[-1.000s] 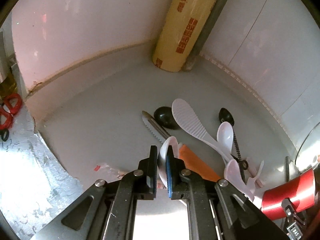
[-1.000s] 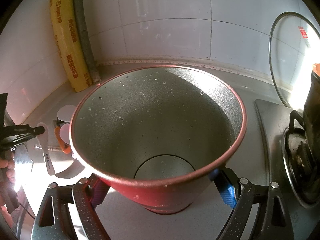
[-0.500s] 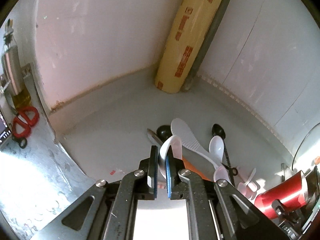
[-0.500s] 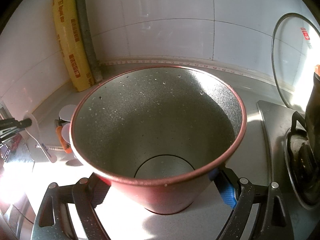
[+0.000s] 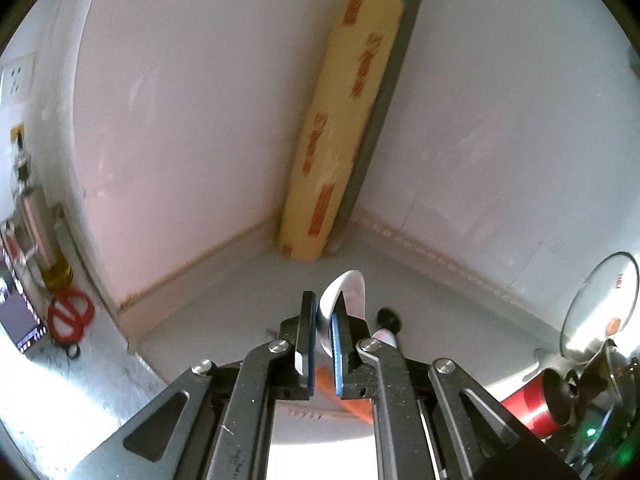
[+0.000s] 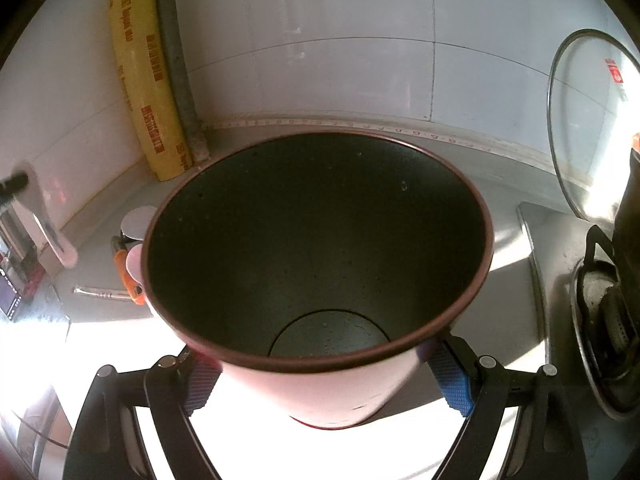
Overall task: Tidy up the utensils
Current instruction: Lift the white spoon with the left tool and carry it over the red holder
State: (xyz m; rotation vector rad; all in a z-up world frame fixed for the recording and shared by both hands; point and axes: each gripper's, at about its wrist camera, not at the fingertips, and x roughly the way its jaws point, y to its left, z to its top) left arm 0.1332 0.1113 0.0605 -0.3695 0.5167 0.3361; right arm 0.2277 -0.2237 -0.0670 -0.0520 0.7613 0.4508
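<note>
your left tool (image 5: 323,334) clamped tight on white spoon (image 5: 347,294), spoon bowl poking up past pad tips, lifted clear of counter (image 5: 224,304). beyond its tips: yellow wrap roll (image 5: 340,128) upright in wall corner. black spoon (image 5: 389,317) just right of tips, orange-handled utensil (image 5: 326,380) below pads, both on counter. your right tool (image 6: 320,380) spread wide, pads pressed on both sides of red cup (image 6: 320,384); cup upright on counter, between fingers, mouth toward you. rest of utensils left of cup.
</note>
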